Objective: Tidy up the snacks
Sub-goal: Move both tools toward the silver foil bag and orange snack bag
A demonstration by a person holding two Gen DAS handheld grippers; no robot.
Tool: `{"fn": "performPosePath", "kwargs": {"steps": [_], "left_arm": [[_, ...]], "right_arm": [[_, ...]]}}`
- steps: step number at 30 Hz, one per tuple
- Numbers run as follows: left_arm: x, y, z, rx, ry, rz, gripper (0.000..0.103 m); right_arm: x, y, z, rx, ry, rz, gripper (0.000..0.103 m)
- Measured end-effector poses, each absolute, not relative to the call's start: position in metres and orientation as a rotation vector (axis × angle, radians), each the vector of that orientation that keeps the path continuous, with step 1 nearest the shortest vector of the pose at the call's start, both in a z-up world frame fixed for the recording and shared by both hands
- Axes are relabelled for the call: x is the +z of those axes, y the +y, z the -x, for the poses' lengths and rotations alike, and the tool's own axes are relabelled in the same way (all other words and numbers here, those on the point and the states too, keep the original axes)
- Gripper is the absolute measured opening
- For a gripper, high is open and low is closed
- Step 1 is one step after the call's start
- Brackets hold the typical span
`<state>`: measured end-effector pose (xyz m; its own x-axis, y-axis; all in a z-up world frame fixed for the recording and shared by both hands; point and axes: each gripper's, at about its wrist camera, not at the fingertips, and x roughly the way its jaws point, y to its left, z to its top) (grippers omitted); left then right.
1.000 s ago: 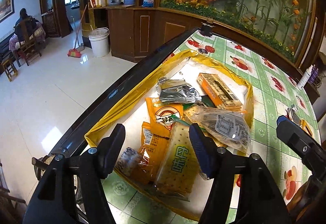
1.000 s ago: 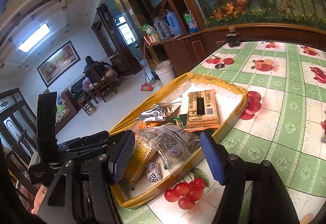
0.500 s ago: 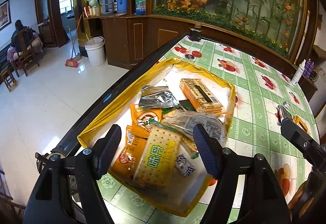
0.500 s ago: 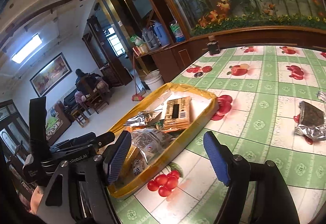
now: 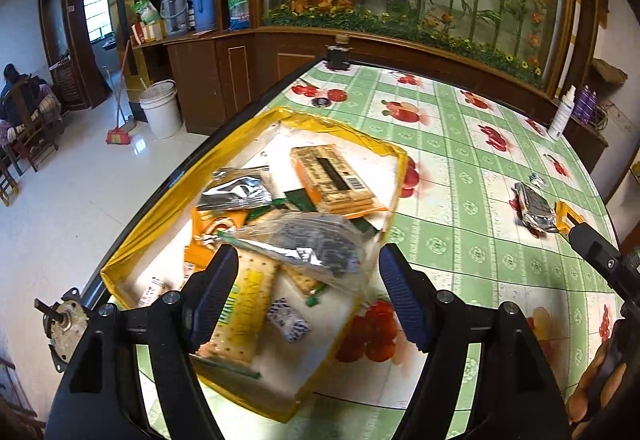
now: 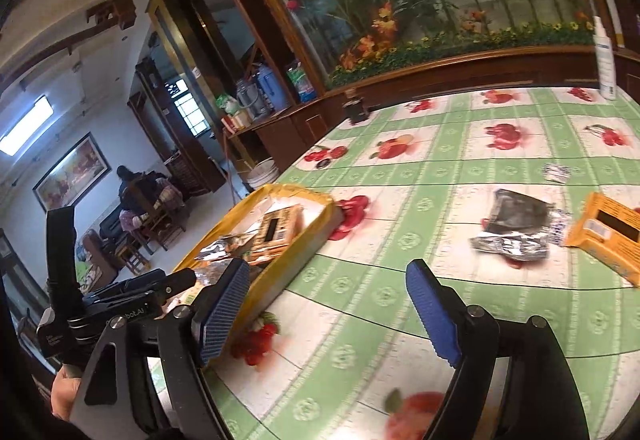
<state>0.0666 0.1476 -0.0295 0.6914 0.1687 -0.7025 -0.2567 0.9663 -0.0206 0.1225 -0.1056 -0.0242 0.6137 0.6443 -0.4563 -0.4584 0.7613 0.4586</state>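
A: In the left wrist view, a table (image 5: 460, 168) under a green cloth printed with fruit is seen, backed by a flowered glass panel. A yellow tray (image 5: 160, 200) sits at the table's near-left edge, just inside the dark rim. Biscuit packs, a silver pouch (image 5: 234, 194) and a clear bag (image 5: 308, 244) are piled in it. The left gripper (image 5: 304, 300) is held spread above that pile, nothing pinched.

B: How would the packets handle?

A: Light, crinkly and slippery, it is judged; biscuits could be crushed. A flat hold across the narrow sides is advised.

B: And the right wrist view?

A: Loose snacks are shown well apart from the tray: a foil pack (image 6: 516, 230) and an orange box (image 6: 612, 236) just beside it. The right gripper (image 6: 328, 312) is empty, its jaws opening, over bare cloth between tray and snacks.

B: Room to move?

A: Open cloth lies all around the loose snacks; only the tray's raised wall and the table edge need minding.
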Motion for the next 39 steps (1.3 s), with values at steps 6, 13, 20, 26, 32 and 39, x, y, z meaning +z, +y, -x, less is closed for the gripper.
{"fn": "performPosePath", "kwargs": {"steps": [6,13,20,26,32,39], "left_arm": [[-0.033,0.119,-0.077,0.182,0.793,0.104,0.073],[-0.034,0.084,-0.089,0.116,0.81,0.066,0.073],[-0.037,0.051,-0.106,0.048,0.838,0.036,0.073],[-0.039,0.018,-0.12,-0.017,0.856,0.01,0.073],[-0.044,-0.01,-0.138,-0.078,0.885,-0.001,0.073],[-0.054,-0.037,-0.164,-0.125,0.924,0.021,0.072]], "right_arm": [[-0.035,-0.154,-0.124,0.551,0.655,-0.339,0.084],[-0.043,-0.2,-0.123,0.445,0.658,-0.335,0.088],[-0.055,-0.237,-0.126,0.361,0.68,-0.336,0.089],[-0.059,-0.254,-0.134,0.325,0.692,-0.301,0.089],[-0.061,-0.262,-0.154,0.329,0.716,-0.224,0.089],[-0.066,-0.269,-0.185,0.347,0.749,-0.139,0.089]]}}
